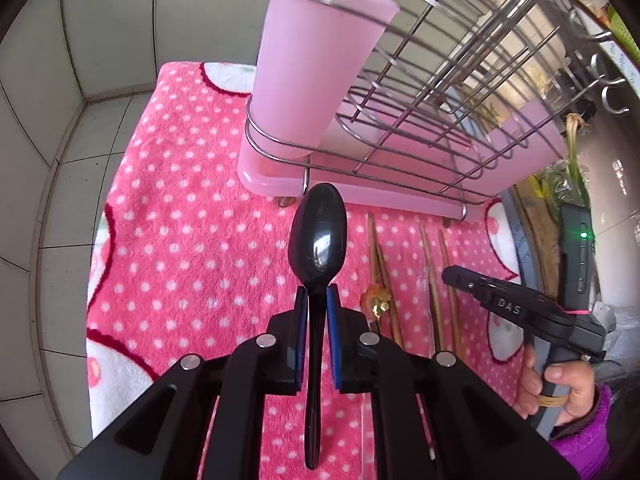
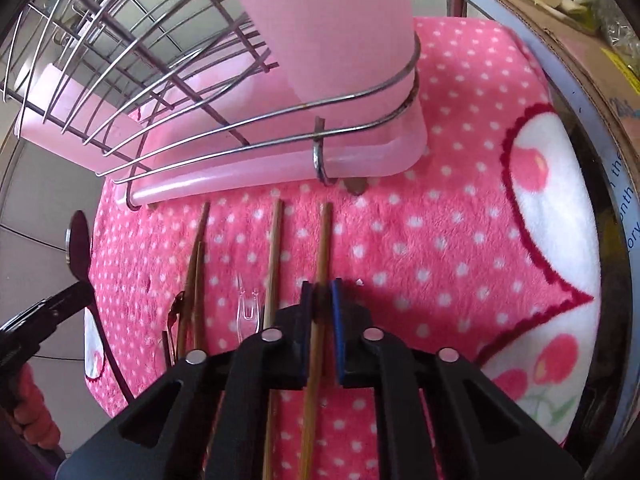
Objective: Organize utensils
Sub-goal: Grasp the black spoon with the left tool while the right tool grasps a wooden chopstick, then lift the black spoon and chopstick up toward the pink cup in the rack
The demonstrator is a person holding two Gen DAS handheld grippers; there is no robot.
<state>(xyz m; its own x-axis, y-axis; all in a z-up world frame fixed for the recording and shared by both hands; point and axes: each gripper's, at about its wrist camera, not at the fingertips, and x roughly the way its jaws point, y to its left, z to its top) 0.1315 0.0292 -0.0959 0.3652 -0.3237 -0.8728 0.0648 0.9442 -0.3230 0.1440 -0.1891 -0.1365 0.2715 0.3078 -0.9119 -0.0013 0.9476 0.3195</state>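
Note:
My left gripper (image 1: 317, 300) is shut on the neck of a black spoon (image 1: 318, 236), held above the pink dotted towel (image 1: 192, 240) with its bowl pointing at the rack. A pink cup (image 1: 316, 60) stands in the wire ring at the rack's corner. My right gripper (image 2: 320, 296) is down at the towel, its blue pads shut on a wooden chopstick (image 2: 323, 240). Left of it lie another chopstick (image 2: 274, 248), a crossed pair (image 2: 196, 272) and a clear plastic fork (image 2: 246, 304). The right gripper (image 1: 450, 274) shows in the left wrist view, and the left gripper (image 2: 86, 292) with the spoon (image 2: 78, 244) in the right wrist view.
The wire dish rack (image 1: 460, 92) on its pink drip tray (image 2: 280, 168) fills the far side of the towel. A small gold utensil (image 1: 376, 300) lies among the chopsticks. A cardboard box (image 2: 560, 52) and a round grey rim (image 2: 616, 200) border the right. Tiled wall is on the left.

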